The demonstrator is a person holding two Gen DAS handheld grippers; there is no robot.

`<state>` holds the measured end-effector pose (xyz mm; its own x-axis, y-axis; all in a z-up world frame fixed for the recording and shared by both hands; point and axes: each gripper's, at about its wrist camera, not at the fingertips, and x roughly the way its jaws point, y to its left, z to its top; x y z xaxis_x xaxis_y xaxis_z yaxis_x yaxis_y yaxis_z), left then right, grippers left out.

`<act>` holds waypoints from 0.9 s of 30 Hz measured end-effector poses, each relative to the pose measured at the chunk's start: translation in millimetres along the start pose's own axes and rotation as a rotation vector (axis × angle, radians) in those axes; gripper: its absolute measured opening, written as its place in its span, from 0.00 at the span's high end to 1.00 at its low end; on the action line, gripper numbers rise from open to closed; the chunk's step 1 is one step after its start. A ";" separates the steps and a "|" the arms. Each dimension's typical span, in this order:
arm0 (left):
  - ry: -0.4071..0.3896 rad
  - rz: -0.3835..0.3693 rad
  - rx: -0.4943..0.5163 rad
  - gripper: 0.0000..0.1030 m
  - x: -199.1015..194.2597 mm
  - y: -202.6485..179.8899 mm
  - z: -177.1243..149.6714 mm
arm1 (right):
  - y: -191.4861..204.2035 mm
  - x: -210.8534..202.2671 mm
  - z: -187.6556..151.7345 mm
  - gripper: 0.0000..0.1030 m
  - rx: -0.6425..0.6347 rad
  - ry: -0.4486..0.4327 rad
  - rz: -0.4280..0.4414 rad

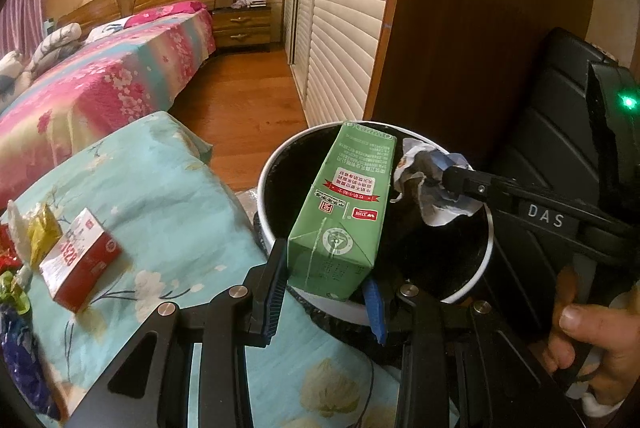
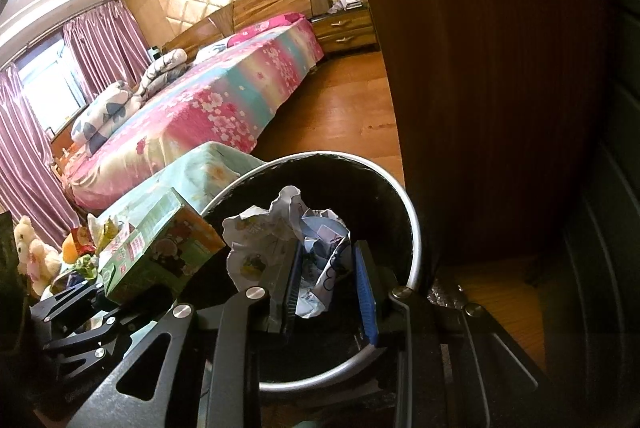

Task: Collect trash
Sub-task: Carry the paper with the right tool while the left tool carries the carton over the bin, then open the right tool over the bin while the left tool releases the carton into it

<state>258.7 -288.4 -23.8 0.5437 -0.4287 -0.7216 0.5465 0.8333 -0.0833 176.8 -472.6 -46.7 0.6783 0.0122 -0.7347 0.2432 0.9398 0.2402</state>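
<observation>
now green carton clamped in left hand-held gripper, over bin

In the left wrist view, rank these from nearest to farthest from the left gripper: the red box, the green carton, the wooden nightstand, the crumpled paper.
1. Green carton, clamped in the left gripper, over the bin.
2. Crumpled paper, just right, held by the right gripper.
3. Red box, left, on the floral cloth.
4. Wooden nightstand, far back, beside the bed.
</observation>
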 end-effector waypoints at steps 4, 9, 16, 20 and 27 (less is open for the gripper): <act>0.008 -0.001 0.006 0.67 3.4 0.0 3.3 | -4.0 4.6 1.9 0.74 -0.003 0.013 -0.007; 0.014 0.002 0.005 0.67 9.9 -2.2 7.9 | -6.2 7.7 5.9 0.72 -0.012 0.021 -0.016; -0.012 0.006 -0.041 0.45 -0.7 2.9 3.2 | -3.1 7.6 11.5 0.56 -0.014 0.026 -0.024; -0.034 0.016 -0.064 0.41 -13.4 7.9 -7.2 | 0.5 1.2 8.0 0.37 0.000 0.016 -0.009; -0.082 0.079 -0.149 0.36 -53.8 34.9 -46.5 | 20.8 -11.6 -7.5 0.17 0.036 -0.009 0.063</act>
<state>218.8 -220.1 -19.9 0.6342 -0.3819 -0.6723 0.4029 0.9054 -0.1343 168.9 -450.7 -37.9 0.6991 0.0680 -0.7118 0.2245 0.9243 0.3088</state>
